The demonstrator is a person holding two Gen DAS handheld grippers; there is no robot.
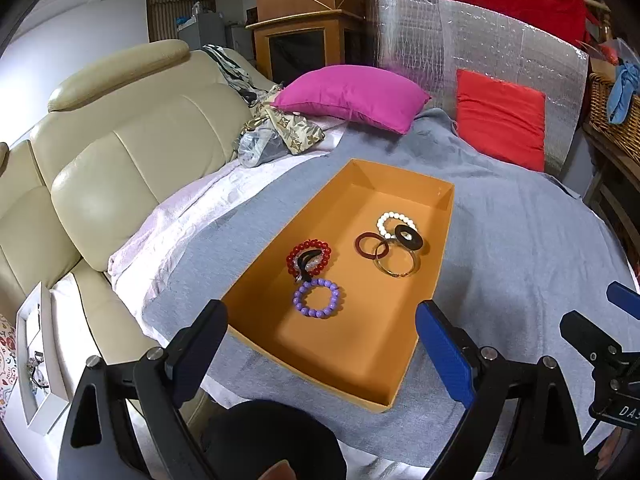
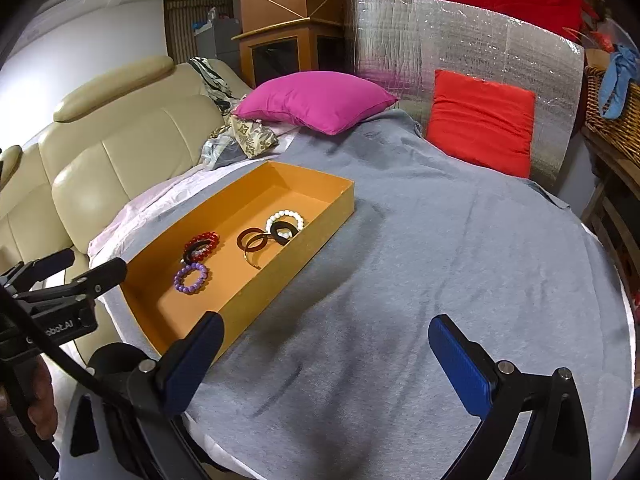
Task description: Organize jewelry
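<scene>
Orange tray [image 1: 436,216] holding beaded bracelets [image 1: 318,298]; left claw [image 1: 322,344] and right claw [image 2: 326,356] both wide open, empty; "bot.AI" readable on left claw's body

Orange tray of bracelets on a grey-covered surface

The right gripper [image 2: 324,356] hangs wide open over bare grey cloth [image 2: 440,248], empty. Left of it sits the orange tray [image 2: 280,280], holding purple [image 2: 191,278], red [image 2: 202,245] and white [image 2: 285,221] bead bracelets (plus dark rings [image 2: 253,240]).
</scene>
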